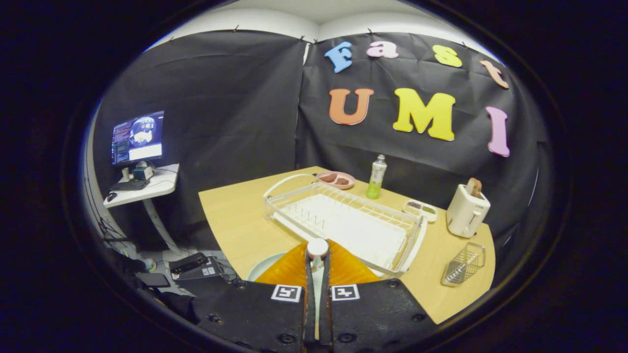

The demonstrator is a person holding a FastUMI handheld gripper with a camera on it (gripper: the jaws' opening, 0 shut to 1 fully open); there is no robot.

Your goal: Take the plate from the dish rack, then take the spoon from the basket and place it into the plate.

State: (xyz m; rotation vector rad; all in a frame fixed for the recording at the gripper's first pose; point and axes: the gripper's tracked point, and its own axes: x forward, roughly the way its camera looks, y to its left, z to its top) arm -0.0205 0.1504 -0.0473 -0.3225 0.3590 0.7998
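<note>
Over the plate (262,267), nearly closed jaws (gripper (317,255) level) pinch the spoon (317,248).

gripper (317,255): black body, orange fingers (287,272), two small black-and-white square tags; the fingers press on the spoon
spoon (317,247): white round end with a pinkish rim
plate (262,267): pale whitish green
dish rack (343,220): white wire, white tray inside
table (235,215): light yellow wood colour
basket (463,264): shiny silver wire
toaster (466,211): cream white, with a brown slice on top
bottle (377,176): white top part, green bottom part
pink plate (336,179): pink, with brown pieces in it
small tray (420,208): white, with dark and green bits
side desk (147,189): white
screen (137,137): blue glow
</note>
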